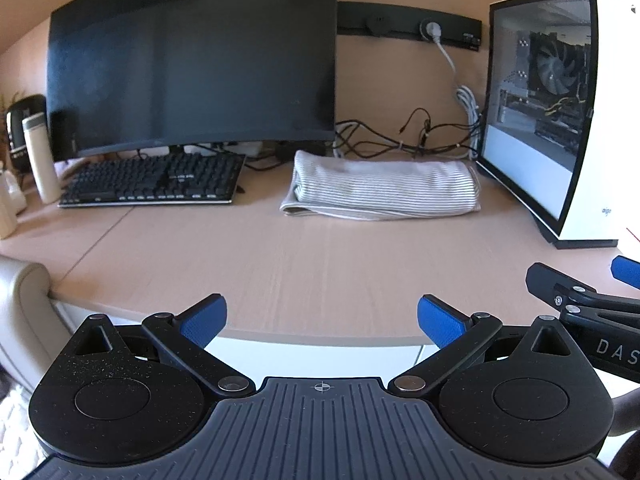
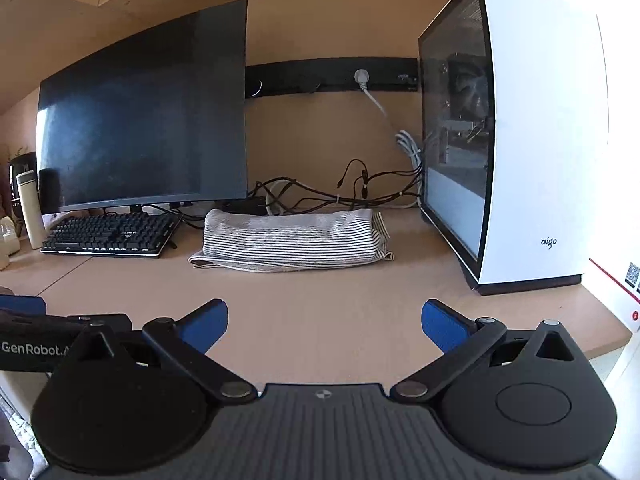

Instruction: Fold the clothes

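Striped garment (image 1: 380, 188), folded into a flat oblong bundle, lies on the counter (image 1: 280, 264) and serves as the landmark for all positions below. No open container is in view; a white bottle (image 1: 40, 160) stands capped far to the left of the garment, its contents not visible, with a dark rounded object (image 1: 24, 128) just behind it.

Left of the garment sits a black keyboard (image 1: 152, 180), apart from it by a strip of bare counter, and behind that keyboard rises a dark monitor (image 1: 192, 60). Directly behind the garment a tangle of black and white cables (image 1: 400, 140) runs along the wall up to a black socket strip (image 1: 408, 24). Just right of the garment stands a white computer case (image 1: 560, 120) with a glass side panel, its corner near the garment's right end.

In front of the garment the counter is bare all the way to its near edge. The left gripper (image 1: 322, 320) hovers over that near edge, well apart from the garment, its blue-padded fingers (image 1: 202, 320) spread wide and holding nothing. The right gripper (image 2: 324, 326) hovers likewise in front of the garment, fingers (image 2: 444, 326) spread wide and empty. Each gripper appears at the margin of the other's view, side by side.
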Demonstrator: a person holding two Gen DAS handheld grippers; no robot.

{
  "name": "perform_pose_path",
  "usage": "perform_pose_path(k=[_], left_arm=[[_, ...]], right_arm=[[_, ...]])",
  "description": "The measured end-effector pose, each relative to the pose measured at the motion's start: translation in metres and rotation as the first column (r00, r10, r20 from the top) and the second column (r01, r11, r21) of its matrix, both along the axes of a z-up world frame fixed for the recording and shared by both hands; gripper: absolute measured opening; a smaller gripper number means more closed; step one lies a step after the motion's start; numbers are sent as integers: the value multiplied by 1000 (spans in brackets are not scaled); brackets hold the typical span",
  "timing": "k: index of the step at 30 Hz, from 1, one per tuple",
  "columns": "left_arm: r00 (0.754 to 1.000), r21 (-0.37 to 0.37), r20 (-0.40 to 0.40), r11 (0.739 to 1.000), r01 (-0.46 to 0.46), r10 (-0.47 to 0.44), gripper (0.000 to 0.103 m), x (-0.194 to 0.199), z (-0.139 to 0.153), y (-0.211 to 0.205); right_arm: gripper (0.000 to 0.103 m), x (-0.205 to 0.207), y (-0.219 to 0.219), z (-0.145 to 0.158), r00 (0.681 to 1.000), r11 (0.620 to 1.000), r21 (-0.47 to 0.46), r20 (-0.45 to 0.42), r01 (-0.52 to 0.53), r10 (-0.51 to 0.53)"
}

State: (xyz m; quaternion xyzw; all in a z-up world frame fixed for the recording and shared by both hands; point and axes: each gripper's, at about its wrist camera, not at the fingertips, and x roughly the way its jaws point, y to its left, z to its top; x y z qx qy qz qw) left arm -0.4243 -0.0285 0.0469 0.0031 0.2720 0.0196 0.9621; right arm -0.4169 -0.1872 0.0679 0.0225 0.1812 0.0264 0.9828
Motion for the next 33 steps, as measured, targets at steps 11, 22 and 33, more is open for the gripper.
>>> perform_pose_path(k=[11, 22, 33], left_arm=[[1000, -15, -18, 1000, 2, -3, 103, 3, -1, -1], [999, -33, -42, 999, 12, -13, 103, 6, -5, -5], [998, -46, -60, 999, 15, -18, 103, 12, -11, -1]], right_arm=[[103, 0, -4, -1, 1000, 1000, 12, -10, 3, -3], [103, 0, -9, -3, 999, 1000, 18, -29, 19, -19], [103, 8, -7, -7, 998, 1000, 24, -53, 19, -17]])
